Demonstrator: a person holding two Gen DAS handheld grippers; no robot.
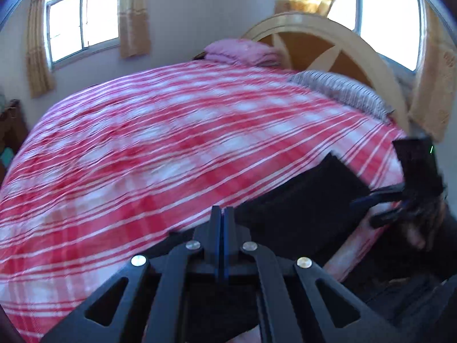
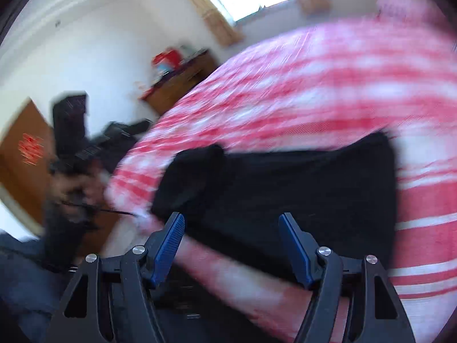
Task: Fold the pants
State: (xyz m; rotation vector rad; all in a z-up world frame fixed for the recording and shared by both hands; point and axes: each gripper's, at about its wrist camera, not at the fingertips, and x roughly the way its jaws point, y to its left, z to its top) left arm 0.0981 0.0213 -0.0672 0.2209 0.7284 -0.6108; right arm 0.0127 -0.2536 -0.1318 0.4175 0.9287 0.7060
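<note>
Currently on hand: one pair of black pants [image 2: 285,183], lying in a compact, roughly rectangular bundle near the edge of the bed [image 1: 171,131], on its red-and-white checked cover. My left tongs [image 1: 222,214] are clenched tight with nothing visible between the tips; they sit just beside the near end of the bundle, apart from the cloth as far as I can tell. My right tongs [image 2: 231,223] are released, jaws standing wide, pointed down at the near edge of the pants with no fabric pinched. Both views are blurred, so finer creases cannot be read. Risks, as I judge them: one corner of the bundle bulges upward on the left in the right wrist view, and a careless pass of either tongs could snag it and pull the layers open. The bundle lies close to the mattress edge, so a push toward me might tip it to the floor. Clamping the right tongs on the top layer alone would peel the fold apart rather than move the whole stack.
</note>
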